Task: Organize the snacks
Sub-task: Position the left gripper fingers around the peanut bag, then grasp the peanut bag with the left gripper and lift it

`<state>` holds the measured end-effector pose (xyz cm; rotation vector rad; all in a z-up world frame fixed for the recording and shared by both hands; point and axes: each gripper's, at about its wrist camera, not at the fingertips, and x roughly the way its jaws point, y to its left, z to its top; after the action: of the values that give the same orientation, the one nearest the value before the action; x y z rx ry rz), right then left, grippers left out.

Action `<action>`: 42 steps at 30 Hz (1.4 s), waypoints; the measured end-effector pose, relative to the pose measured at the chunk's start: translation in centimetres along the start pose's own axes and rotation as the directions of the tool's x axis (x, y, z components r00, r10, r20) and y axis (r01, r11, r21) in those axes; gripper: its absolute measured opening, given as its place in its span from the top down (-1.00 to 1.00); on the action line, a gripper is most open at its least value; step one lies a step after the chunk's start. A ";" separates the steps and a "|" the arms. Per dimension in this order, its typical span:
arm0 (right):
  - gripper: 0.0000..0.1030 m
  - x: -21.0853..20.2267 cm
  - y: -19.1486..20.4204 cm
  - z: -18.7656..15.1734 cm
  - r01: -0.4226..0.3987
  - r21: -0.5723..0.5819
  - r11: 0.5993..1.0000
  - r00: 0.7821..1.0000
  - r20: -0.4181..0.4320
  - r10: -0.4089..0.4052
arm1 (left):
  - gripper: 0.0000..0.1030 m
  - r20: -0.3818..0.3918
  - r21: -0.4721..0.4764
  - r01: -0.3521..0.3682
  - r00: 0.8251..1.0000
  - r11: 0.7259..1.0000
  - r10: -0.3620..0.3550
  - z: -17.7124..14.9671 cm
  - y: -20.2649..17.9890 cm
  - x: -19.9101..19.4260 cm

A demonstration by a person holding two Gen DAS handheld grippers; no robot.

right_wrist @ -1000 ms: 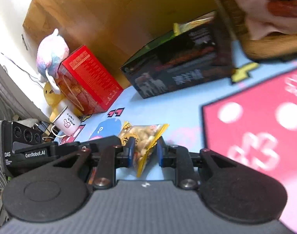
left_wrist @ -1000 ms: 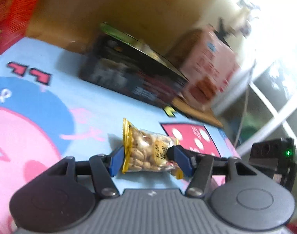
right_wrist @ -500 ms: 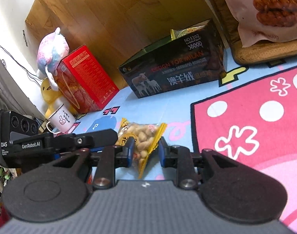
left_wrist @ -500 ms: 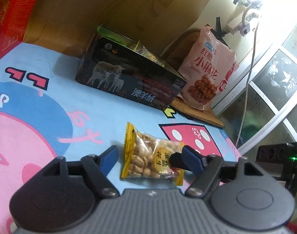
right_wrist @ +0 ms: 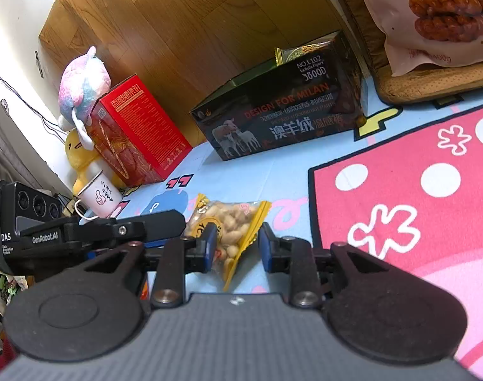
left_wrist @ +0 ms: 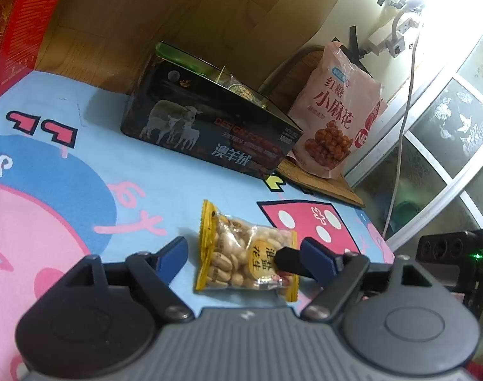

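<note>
The packet of peanuts (left_wrist: 246, 255) lies flat on the cartoon-print mat (left_wrist: 82, 165), clear wrapper with yellow sealed ends, and both tools are right at it. The left gripper (left_wrist: 238, 255) has its jaws spread to either side of the packet and opening further; its blue pads stand off from the wrapper on both ends, so nothing is pinched there. The right gripper (right_wrist: 236, 244) comes in from the packet's other side with its jaws much narrower. One yellow end of the packet sits between them, but I see a gap at the pad on one side, so I judge it is not clamped; those jaws are easing apart only slightly.

Behind the packet, well apart from it, a dark box (left_wrist: 209, 127) printed with sheep stands open at the top, and a gold-wrapped snack (right_wrist: 293, 54) pokes up out of it. Just beside the box, further from the packet, a big pink bag of twisted fried dough (left_wrist: 336, 120) leans upright on a woven cushion (right_wrist: 432, 82). On the box's opposite side stand a red carton (right_wrist: 136, 130), a white mug (right_wrist: 98, 195) and soft toys.

As I read it, the sorting is partly done: something is already in the box, while the peanuts are loose on the mat and not yet put away.
</note>
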<state>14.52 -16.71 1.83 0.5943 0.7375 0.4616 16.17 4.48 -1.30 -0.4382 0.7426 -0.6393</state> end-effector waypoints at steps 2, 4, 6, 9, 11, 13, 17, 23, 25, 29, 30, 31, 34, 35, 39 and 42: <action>0.38 0.0 0.0 0.0 0.000 -0.001 1.000 1.000 0.000 0.000 | -0.60 -0.001 -0.001 0.004 1.000 1.000 -0.004 0.0 0.0 0.0; 0.38 0.0 0.0 0.0 -0.002 -0.001 1.000 1.000 0.000 0.002 | -0.61 -0.003 -0.004 0.008 1.000 1.000 -0.008 0.1 0.1 0.0; 0.38 0.0 0.0 0.0 -0.002 -0.004 1.000 1.000 0.000 0.002 | -0.61 -0.004 -0.006 0.011 1.000 1.000 -0.011 0.1 0.2 0.1; 0.38 0.0 0.0 0.0 0.000 -0.008 1.000 1.000 0.001 0.000 | -0.61 0.006 -0.006 -0.004 1.000 1.000 0.004 0.1 0.2 -0.1; 0.38 0.0 0.1 0.0 0.001 -0.013 1.000 1.000 0.003 -0.001 | -0.59 0.021 -0.008 -0.027 0.999 1.000 0.027 0.0 0.2 -0.3; 0.38 0.0 0.2 -0.1 0.003 -0.021 1.000 1.000 0.004 -0.003 | -0.45 0.024 -0.019 -0.032 0.999 0.999 0.033 0.1 0.4 -0.4; 0.43 0.0 0.4 -0.1 0.008 -0.040 0.999 1.000 0.014 -0.008 | -0.25 0.018 -0.017 -0.034 0.999 0.999 0.034 0.2 0.5 -0.3; 0.46 0.1 0.9 -0.3 0.015 -0.079 0.997 1.000 0.019 -0.013 | -0.07 0.010 -0.019 -0.037 0.999 0.999 0.037 0.2 0.5 -0.2; 0.46 0.1 0.9 -0.3 0.016 -0.079 0.997 1.000 0.019 -0.015 | -0.03 0.005 -0.018 -0.037 0.999 0.999 0.037 0.2 0.5 -0.1; 0.37 0.1 0.6 -0.2 0.014 -0.060 0.998 1.000 0.018 -0.013 | -0.03 0.004 -0.018 -0.037 0.999 0.999 0.037 0.2 0.5 -0.1; 0.37 0.1 0.5 -0.2 0.016 -0.053 0.998 1.000 0.020 -0.015 | -0.03 0.003 -0.018 -0.037 0.999 0.999 0.037 0.2 0.5 -0.1; 0.36 0.1 0.4 -0.1 0.016 -0.045 0.999 1.000 0.022 -0.015 | -0.06 0.004 -0.019 -0.036 0.999 0.999 0.036 0.2 0.5 -0.1; 0.22 0.1 0.2 -0.1 0.017 -0.015 1.000 1.000 0.021 -0.016 | -0.12 0.000 -0.024 -0.025 1.000 0.999 0.025 0.2 0.6 -0.1; 0.19 0.0 0.1 0.0 0.018 -0.009 1.000 1.000 0.022 -0.017 | -0.13 0.000 -0.024 -0.023 1.000 0.999 0.023 0.2 0.6 -0.1; 0.06 0.0 0.1 -0.1 0.010 -0.007 1.000 1.000 0.025 -0.010 | -0.25 0.000 -0.024 -0.012 1.000 1.000 0.012 0.2 0.6 -0.1; 0.04 0.0 0.2 -0.1 0.011 -0.015 1.000 1.000 0.024 -0.011 | -0.27 0.000 -0.025 -0.011 1.000 1.000 0.011 0.2 0.6 -0.1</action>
<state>14.36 -16.54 1.92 0.5801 0.7133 0.4490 16.50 4.99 -1.49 -0.4567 0.7526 -0.6207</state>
